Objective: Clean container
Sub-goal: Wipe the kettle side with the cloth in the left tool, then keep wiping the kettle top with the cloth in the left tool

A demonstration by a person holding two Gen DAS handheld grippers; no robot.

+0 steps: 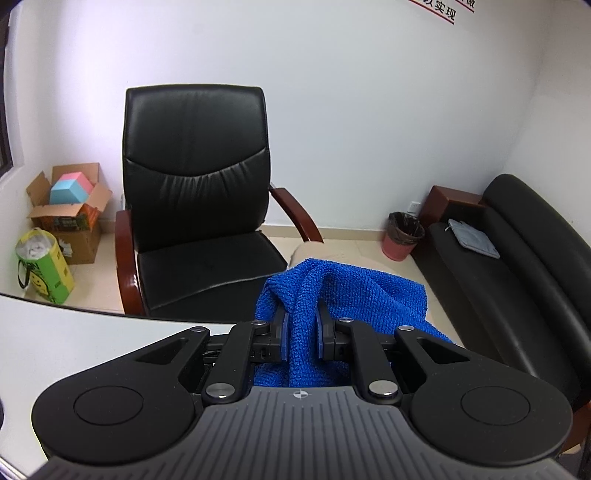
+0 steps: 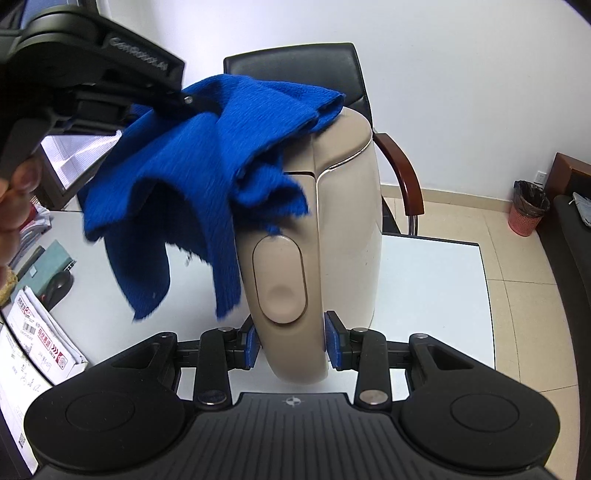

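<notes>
Right hand-held gripper clamps the beige container's handle; left hand-held gripper pinches the blue cloth, container nearly hidden there.

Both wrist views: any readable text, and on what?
"实现": red characters on the wall sign, the rest cut off.
Embossed brand on the left gripper: too blurred to read.
Printed labels on the white parcel: too small.
Cardboard box print: unreadable.

white bench, beige container standing upright on it, papers and a black mouse at its left edge
</notes>
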